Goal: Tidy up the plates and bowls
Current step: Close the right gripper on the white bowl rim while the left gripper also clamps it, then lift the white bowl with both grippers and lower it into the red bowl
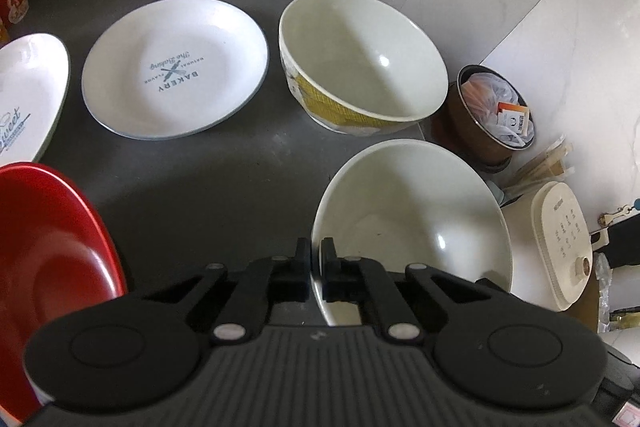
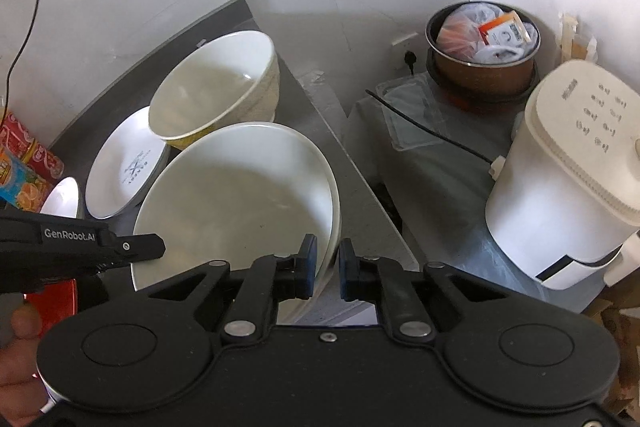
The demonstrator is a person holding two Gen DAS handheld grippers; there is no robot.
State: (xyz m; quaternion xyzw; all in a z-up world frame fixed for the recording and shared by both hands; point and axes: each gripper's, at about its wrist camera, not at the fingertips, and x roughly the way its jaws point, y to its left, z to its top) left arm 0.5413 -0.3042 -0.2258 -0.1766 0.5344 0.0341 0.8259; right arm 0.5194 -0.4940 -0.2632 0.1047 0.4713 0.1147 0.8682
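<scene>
1. Left gripper was pinched tight on the near rim of the big white bowl, down at 6 o'clock.
2. Right gripper straddled the same bowl's rim, fingers narrow, grip unclear.
3. Second bowl sat at 1 o'clock, bakery plate at 11, red plate at 8, all on the dark counter.

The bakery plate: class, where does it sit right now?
In the left wrist view the bakery plate lies flat on the dark counter, between the patterned bowl and another white plate.
</scene>
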